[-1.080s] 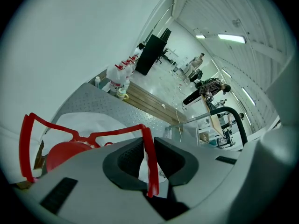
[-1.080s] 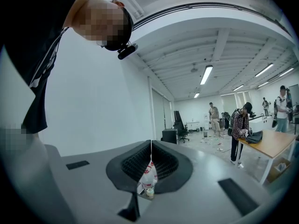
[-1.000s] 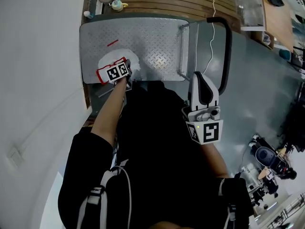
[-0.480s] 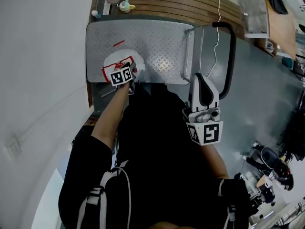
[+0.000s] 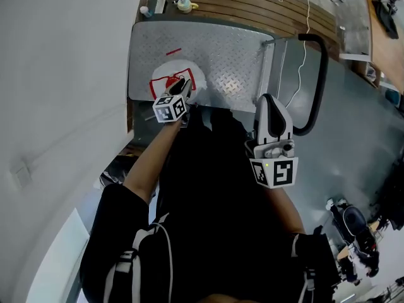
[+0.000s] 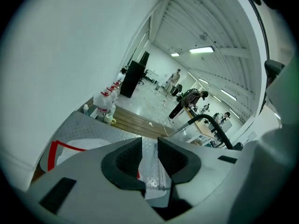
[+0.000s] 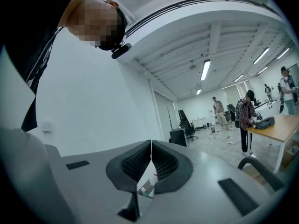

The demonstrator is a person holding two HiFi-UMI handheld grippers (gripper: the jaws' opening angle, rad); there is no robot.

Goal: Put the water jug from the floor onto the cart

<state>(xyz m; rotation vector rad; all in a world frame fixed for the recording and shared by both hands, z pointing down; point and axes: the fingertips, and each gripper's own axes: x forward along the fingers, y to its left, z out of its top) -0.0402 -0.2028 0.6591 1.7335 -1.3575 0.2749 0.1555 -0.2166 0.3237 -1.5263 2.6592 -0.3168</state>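
Head view: water jug now free

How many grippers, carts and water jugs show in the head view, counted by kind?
Grippers: 2, the left gripper with jaws closing and nothing between them, the right gripper with jaws shut and empty
Carts: 1, the cart
Water jugs: 1, the water jug, standing on the cart
Total: 4

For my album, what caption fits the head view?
Water jug stands on the cart; left gripper over it, empty jaws closing; right gripper shut.
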